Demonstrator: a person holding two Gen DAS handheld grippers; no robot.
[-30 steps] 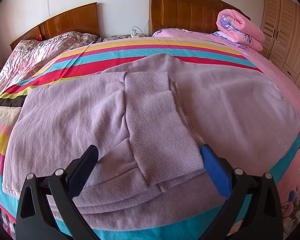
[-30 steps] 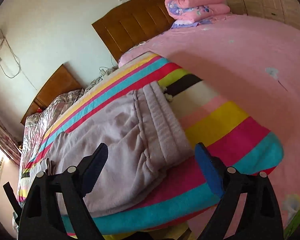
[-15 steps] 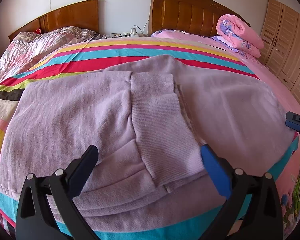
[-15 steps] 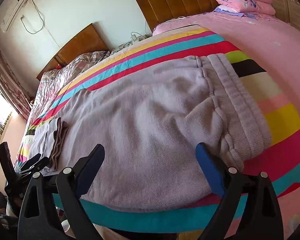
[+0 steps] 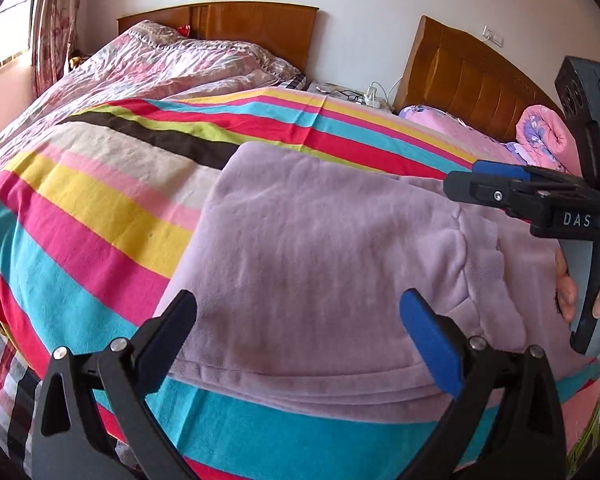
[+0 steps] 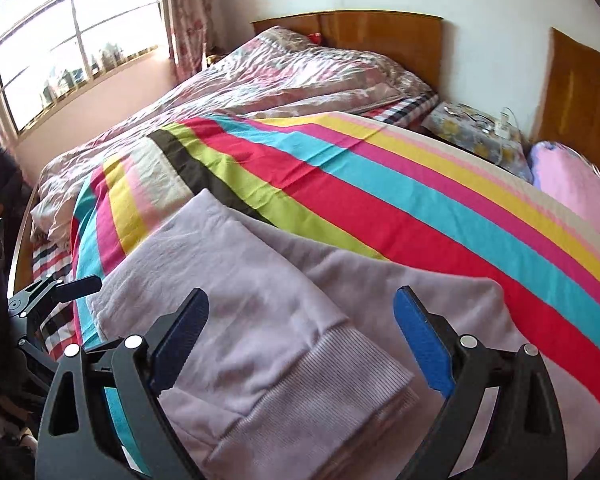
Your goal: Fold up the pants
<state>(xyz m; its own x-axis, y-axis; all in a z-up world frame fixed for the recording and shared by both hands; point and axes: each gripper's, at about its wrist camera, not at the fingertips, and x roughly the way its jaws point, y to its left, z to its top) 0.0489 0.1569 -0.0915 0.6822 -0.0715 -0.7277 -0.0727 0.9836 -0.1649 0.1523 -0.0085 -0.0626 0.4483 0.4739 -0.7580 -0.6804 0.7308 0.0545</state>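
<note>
Lilac fleece pants (image 5: 320,256) lie folded on a striped blanket (image 5: 100,216) on the bed. My left gripper (image 5: 298,324) is open and empty, just above the pants' near left edge. My right gripper (image 6: 300,328) is open and empty over the ribbed cuffs (image 6: 320,396) lying on the folded pants (image 6: 236,292). The right gripper (image 5: 500,180) also shows at the right of the left wrist view, over the pants. The left gripper (image 6: 60,286) shows at the left edge of the right wrist view.
A second bed with a crumpled pink quilt (image 6: 284,76) stands beyond. Wooden headboards (image 5: 260,28) line the wall, with a nightstand (image 6: 476,136) between them. A rolled pink quilt (image 5: 544,132) lies far right. A window (image 6: 72,36) is at the left.
Both grippers have swung left. The left one now looks at the pants' left edge, the right one has moved from the waistband end to over the cuffs. Both stay open.
</note>
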